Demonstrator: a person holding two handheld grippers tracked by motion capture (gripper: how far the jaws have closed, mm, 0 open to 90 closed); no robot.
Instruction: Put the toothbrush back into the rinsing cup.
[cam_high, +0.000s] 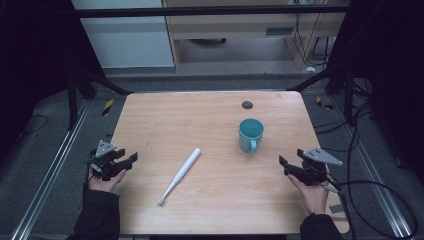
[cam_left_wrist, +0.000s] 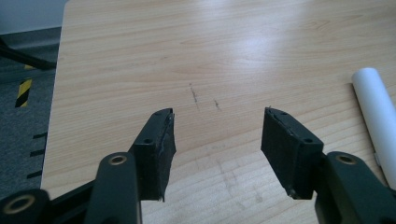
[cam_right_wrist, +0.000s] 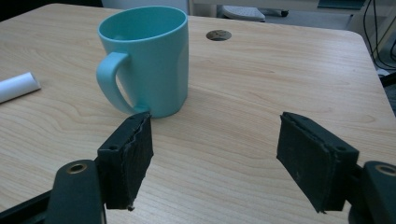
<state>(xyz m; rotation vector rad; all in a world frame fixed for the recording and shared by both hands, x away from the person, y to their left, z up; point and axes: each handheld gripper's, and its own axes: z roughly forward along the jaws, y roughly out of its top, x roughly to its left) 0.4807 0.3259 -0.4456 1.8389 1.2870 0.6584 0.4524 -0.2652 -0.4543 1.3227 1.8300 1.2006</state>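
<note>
Left gripper (cam_high: 131, 159): fingers (cam_left_wrist: 156, 151) stood apart, nothing between them; flat black pads, matte, edges a little frayed, held over bare wood at the tabletop's left edge. Right gripper (cam_high: 282, 162): fingers (cam_right_wrist: 128, 161) likewise apart and empty, pads blocky and rough-faced, at the right edge.

Mug (cam_high: 250, 134) taken as landmark: teal, smooth, matte plastic or ceramic, cylindrical with a looped handle turned toward the person, upright. The right gripper sat near it, on its near right side, not touching. The toothbrush (cam_high: 181, 175) lay to the mug's left and nearer the person, well apart from it: a white, smooth, round shaft, lying diagonally, its bristle head at the near end. It lay between the left gripper and the mug.

Tabletop (cam_high: 210, 210): pale wood grain, lightly scuffed, rounded corners; a dark round grommet hole (cam_high: 247, 104) just beyond the mug.
</note>
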